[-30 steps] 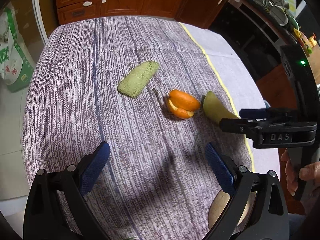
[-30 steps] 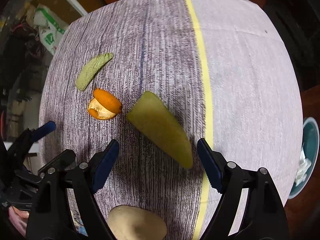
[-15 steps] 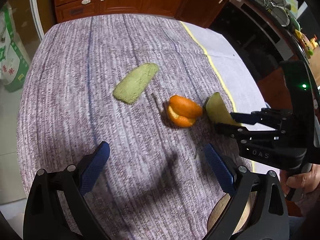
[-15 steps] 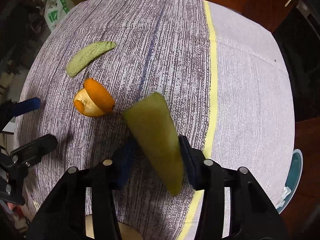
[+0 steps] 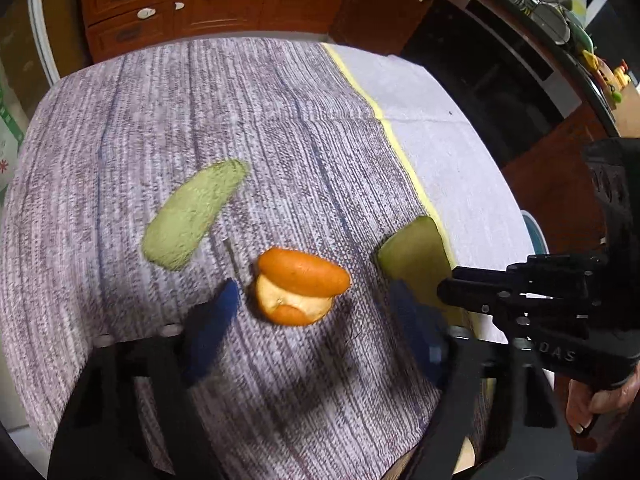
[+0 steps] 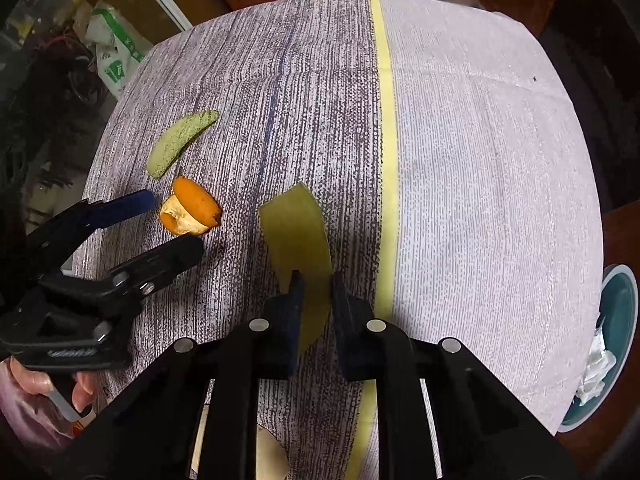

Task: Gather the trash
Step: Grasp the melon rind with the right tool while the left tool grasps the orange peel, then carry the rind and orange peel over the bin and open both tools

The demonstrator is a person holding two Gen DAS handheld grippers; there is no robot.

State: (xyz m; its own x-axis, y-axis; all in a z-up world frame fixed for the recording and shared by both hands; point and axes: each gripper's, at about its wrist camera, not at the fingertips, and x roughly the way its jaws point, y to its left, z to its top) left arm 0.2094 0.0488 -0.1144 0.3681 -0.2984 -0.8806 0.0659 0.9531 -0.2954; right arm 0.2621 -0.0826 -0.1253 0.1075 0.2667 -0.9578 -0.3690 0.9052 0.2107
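An orange peel [image 5: 302, 284] lies on the striped tablecloth [image 5: 280, 120]. My left gripper [image 5: 312, 312] straddles it, jaws closing, pads not touching the peel. In the right wrist view the left gripper [image 6: 172, 224] flanks the same orange peel [image 6: 190, 208]. My right gripper [image 6: 316, 280] is shut on the near end of a yellow-green peel [image 6: 294, 232], still tightening. The left wrist view shows that yellow-green peel [image 5: 412, 248] tilted up in the right gripper [image 5: 446, 290]. A pale green peel [image 5: 192, 216] lies flat farther back, free of both grippers.
A teal bin [image 6: 616, 320] holding white paper stands below the table's right edge. A beige object [image 6: 268, 456] lies at the near edge, mostly hidden. Wooden drawers [image 5: 140, 0] stand behind the table. A green and white bag [image 6: 116, 52] sits on the floor at left.
My left gripper has moved forward over the orange peel and its jaws have narrowed. The right gripper has closed on the yellow-green peel, whose far end has swung round.
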